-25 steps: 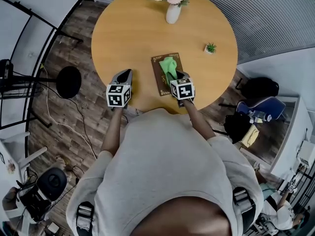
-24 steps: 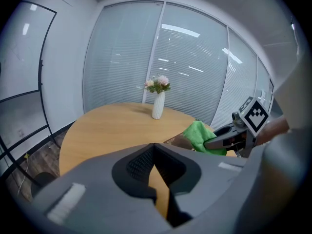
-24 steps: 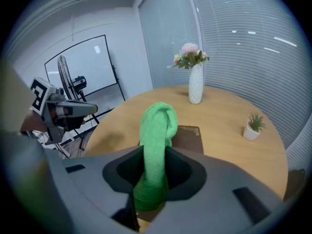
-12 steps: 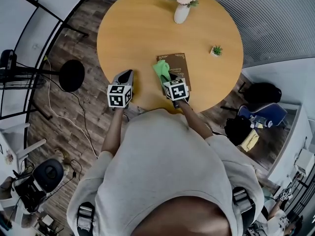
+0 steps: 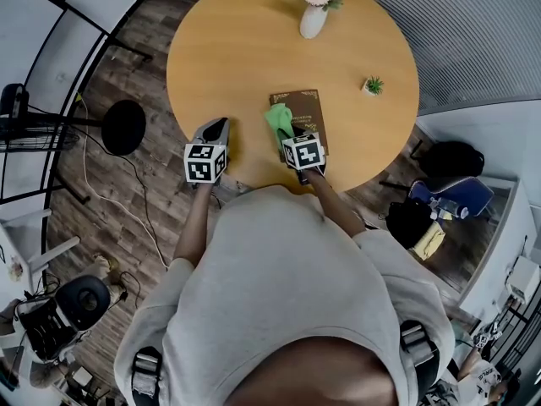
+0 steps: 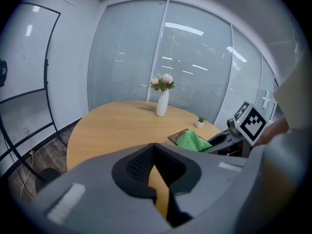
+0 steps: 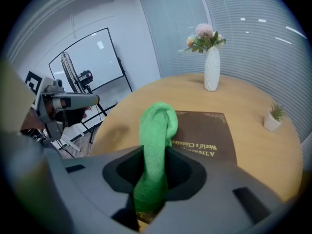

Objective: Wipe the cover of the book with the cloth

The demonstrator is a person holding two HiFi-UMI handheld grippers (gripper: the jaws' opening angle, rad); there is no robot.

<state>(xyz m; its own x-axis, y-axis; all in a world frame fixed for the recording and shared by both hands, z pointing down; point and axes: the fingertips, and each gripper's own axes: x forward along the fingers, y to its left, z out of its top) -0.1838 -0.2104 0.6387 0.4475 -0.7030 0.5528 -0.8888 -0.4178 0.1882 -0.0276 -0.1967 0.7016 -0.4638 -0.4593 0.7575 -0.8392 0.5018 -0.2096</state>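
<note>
A brown hardcover book [image 5: 306, 115] lies on the round wooden table [image 5: 237, 49], near its front edge. My right gripper [image 5: 288, 135] is shut on a green cloth [image 5: 278, 119], which rests over the book's left side. In the right gripper view the cloth [image 7: 156, 130] stands up between the jaws, with the book's cover [image 7: 207, 133] and its gold lettering just behind. My left gripper [image 5: 216, 129] hovers over the table's front edge, left of the book, shut on nothing. In the left gripper view the cloth [image 6: 193, 141] and book [image 6: 178, 135] show ahead to the right.
A white vase of flowers [image 5: 312, 17] stands at the table's far side, and a small potted plant [image 5: 374, 85] at the right. On the floor are a black round stand base [image 5: 124, 128] at the left and bags [image 5: 448, 191] at the right.
My right gripper has drawn the green cloth from the middle of the cover to the book's left side. The left gripper has stayed in place.
</note>
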